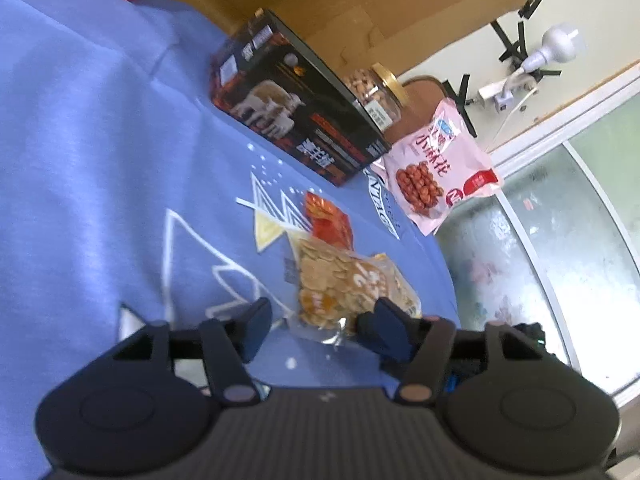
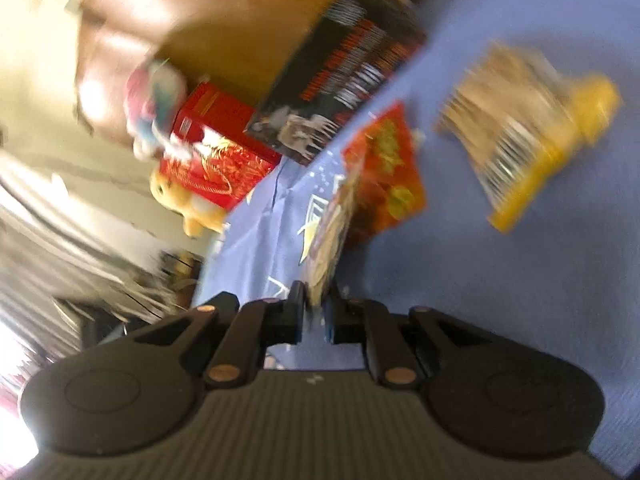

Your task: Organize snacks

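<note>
The left gripper (image 1: 316, 320) has its fingers (image 1: 256, 316) spread wide, hovering just over the near end of a clear cracker bag (image 1: 344, 284) on the blue surface (image 1: 100, 140). The bag's long axis runs away from the fingers, toward an orange packet (image 1: 328, 220) touching its far end, so a straight descent should bracket that near end. Beyond lie a black box (image 1: 296, 108), a nut jar (image 1: 376, 92) and a pink bag (image 1: 436, 168). The right gripper (image 2: 318, 304) has its fingers pinched on a thin packet (image 2: 332, 240) seen edge-on, raised above the cloth; that view is blurred, so I judge the left nearer the cracker bag.
</note>
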Motion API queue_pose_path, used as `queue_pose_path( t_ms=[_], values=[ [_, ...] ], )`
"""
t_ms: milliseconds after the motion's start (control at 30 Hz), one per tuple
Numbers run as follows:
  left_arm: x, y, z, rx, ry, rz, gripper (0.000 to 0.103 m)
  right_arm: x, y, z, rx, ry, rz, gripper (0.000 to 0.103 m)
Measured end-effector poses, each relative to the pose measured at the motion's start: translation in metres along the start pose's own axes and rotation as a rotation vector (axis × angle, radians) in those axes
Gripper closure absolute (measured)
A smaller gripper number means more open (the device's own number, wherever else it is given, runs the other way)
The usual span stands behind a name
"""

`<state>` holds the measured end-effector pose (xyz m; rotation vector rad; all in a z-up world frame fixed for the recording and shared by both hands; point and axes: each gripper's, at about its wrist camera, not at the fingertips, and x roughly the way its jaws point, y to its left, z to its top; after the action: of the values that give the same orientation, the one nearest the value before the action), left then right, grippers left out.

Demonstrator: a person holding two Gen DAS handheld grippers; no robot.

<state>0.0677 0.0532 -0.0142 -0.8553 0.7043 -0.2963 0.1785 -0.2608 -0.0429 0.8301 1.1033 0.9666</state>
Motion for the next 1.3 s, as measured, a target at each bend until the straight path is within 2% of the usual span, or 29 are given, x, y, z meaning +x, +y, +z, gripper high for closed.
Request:
queue_pose_path(
  t_ms=[100, 200, 233, 267, 300, 333, 467, 567, 700, 800, 900, 1033, 1167, 1233, 1300],
  values=[
    [0.005, -0.001, 0.0, -0.013, 0.007, -0.009, 0.044, -0.001, -0.016, 0.003, 0.146, 0.017, 0.124, 0.092],
    [0.009, 0.0, 0.002, -0.048, 0.018, -0.042, 0.046, 0.001, -0.021, 0.005, 0.202, 0.031, 0.198, 0.092],
    [0.011, -0.001, 0.002, -0.059, 0.022, -0.057, 0.055, 0.003, -0.022, 0.005, 0.208, 0.04, 0.219, 0.092],
    [0.014, -0.003, 0.003, -0.063, 0.03, -0.07, 0.072, 0.003, -0.02, 0.005, 0.201, 0.046, 0.226, 0.092],
    [0.015, -0.004, 0.005, -0.063, 0.034, -0.081, 0.08, 0.003, -0.016, 0.006, 0.169, 0.039, 0.198, 0.092],
    [0.016, -0.007, 0.007, -0.057, 0.034, -0.08, 0.083, 0.0, -0.01, 0.008, 0.124, 0.034, 0.172, 0.091],
    [0.015, -0.023, 0.024, 0.015, 0.011, -0.062, 0.082, -0.004, 0.028, 0.025, -0.076, -0.001, 0.115, 0.091],
    [0.015, -0.036, 0.054, 0.056, -0.027, -0.057, 0.082, 0.006, 0.054, 0.047, -0.198, -0.03, 0.092, 0.091],
    [0.022, -0.054, 0.101, 0.129, -0.104, -0.009, 0.081, 0.031, 0.078, 0.095, -0.251, -0.065, 0.084, 0.091],
    [0.032, -0.057, 0.137, 0.148, -0.155, 0.036, 0.081, 0.055, 0.084, 0.13, -0.231, -0.08, 0.072, 0.09],
    [0.049, -0.049, 0.162, 0.128, -0.166, 0.091, 0.082, 0.08, 0.091, 0.152, -0.272, -0.101, -0.017, 0.082],
    [0.07, -0.042, 0.171, 0.117, -0.153, 0.158, 0.08, 0.095, 0.094, 0.159, -0.346, -0.121, -0.149, 0.078],
    [0.073, -0.047, 0.164, 0.14, -0.168, 0.157, 0.074, 0.075, 0.09, 0.149, -0.376, -0.149, -0.148, 0.075],
    [0.071, -0.053, 0.159, 0.173, -0.186, 0.193, 0.069, 0.065, 0.088, 0.141, -0.392, -0.169, -0.16, 0.067],
    [0.07, -0.06, 0.158, 0.201, -0.203, 0.25, 0.065, 0.063, 0.092, 0.135, -0.437, -0.185, -0.191, 0.066]
  ],
)
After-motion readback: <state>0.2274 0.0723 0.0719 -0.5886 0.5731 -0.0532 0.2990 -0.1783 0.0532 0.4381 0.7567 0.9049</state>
